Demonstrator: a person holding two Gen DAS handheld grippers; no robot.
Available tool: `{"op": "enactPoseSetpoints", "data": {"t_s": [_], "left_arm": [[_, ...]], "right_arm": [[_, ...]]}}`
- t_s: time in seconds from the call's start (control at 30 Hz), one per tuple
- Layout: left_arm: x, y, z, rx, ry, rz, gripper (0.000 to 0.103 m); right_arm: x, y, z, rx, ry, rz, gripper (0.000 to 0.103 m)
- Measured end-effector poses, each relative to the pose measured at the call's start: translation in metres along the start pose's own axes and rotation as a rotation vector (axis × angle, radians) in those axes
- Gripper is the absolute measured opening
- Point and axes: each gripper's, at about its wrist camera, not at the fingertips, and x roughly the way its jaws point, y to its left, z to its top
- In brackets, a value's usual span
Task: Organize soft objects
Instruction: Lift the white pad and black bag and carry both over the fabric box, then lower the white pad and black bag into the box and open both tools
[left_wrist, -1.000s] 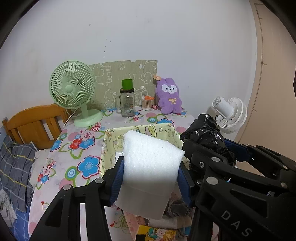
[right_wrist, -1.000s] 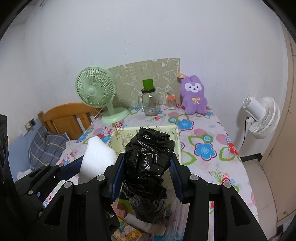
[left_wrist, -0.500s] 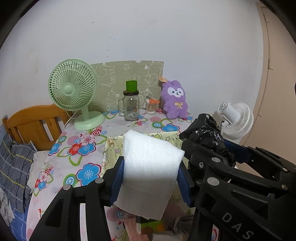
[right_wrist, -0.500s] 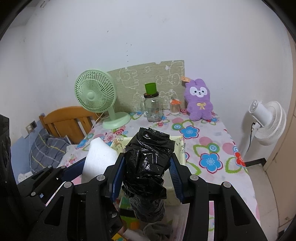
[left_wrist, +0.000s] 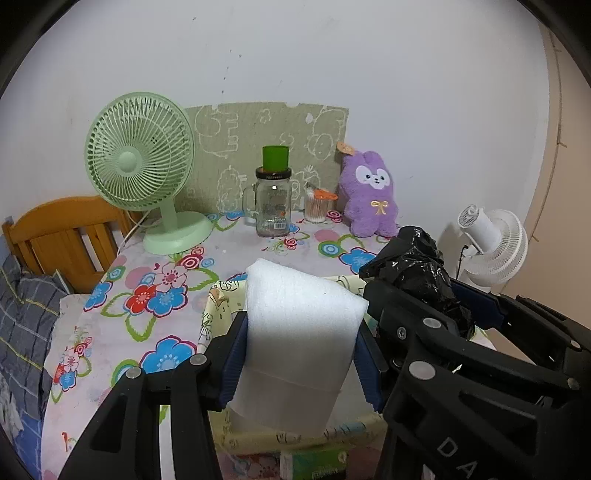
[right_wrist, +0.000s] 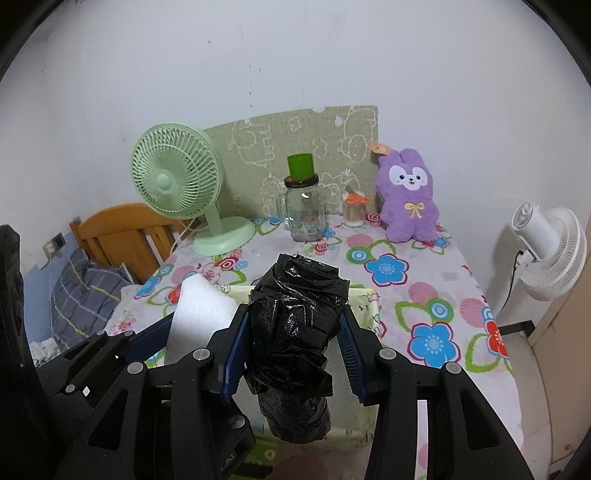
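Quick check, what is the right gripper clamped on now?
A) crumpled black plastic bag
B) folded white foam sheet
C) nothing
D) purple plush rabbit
A: the right gripper pinches the crumpled black plastic bag; the folded white foam sheet sits in the left gripper.

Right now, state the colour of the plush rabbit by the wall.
Purple plush rabbit, white face, yellow bow; clearest in right wrist view.

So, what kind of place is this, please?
Probably a small bedroom at home: a table with a flowered cloth against the wall, a wooden headboard with bedding beside it, and a purple plush rabbit near a green desk fan.
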Motion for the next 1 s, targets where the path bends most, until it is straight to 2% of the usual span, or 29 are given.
{"op": "enactPoseSetpoints", "data": {"t_s": [0.33, 0.43, 0.67, 0.73, 0.83, 1.0], "left_arm": [[0.04, 0.003, 0.013, -0.014, 0.034, 0.006, 0.056], [0.049, 0.006, 0.013, -0.029, 0.048, 0.031, 0.06], [0.063, 0.012, 0.01, -0.044, 0.087, 0.031, 0.072], [0.065, 0.013, 0.01, -0.045, 0.098, 0.041, 0.081], [0.067, 0.014, 0.009, -0.045, 0.103, 0.061, 0.083], [0.072, 0.018, 0.008, -0.056, 0.123, 0.048, 0.085]], "right_arm": [[0.04, -0.015, 0.011, 0.027, 0.026, -0.012, 0.05], [0.051, -0.018, 0.012, 0.032, 0.036, -0.017, 0.05], [0.068, -0.017, 0.011, 0.028, 0.064, -0.002, 0.05], [0.071, -0.016, 0.011, 0.029, 0.066, 0.006, 0.05], [0.076, -0.017, 0.011, 0.032, 0.069, 0.012, 0.05], [0.081, -0.018, 0.008, 0.058, 0.075, 0.02, 0.052]]}}
